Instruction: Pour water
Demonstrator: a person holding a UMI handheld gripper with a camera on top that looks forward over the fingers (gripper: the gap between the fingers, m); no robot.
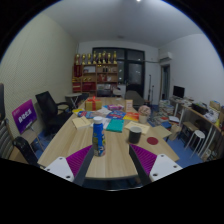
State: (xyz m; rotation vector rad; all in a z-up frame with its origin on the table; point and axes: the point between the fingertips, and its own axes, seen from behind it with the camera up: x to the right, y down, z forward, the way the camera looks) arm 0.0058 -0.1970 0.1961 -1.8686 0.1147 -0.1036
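A blue bottle (98, 138) with a white cap stands upright on the wooden table (112, 160), just ahead of my left finger. To its right, a dark cup (135, 134) with a pale rim stands at about the same distance. My gripper (112, 168) is open and holds nothing. Its purple pads (76, 159) spread wide at both sides of a bare strip of table. Neither the bottle nor the cup is between the fingers; both lie a little beyond the tips.
Beyond the bottle and cup the table is crowded with boxes, books and small items (118, 112). Black office chairs (48, 108) stand to the left, a desk with a monitor (180, 92) to the right, shelves (97, 72) at the back wall.
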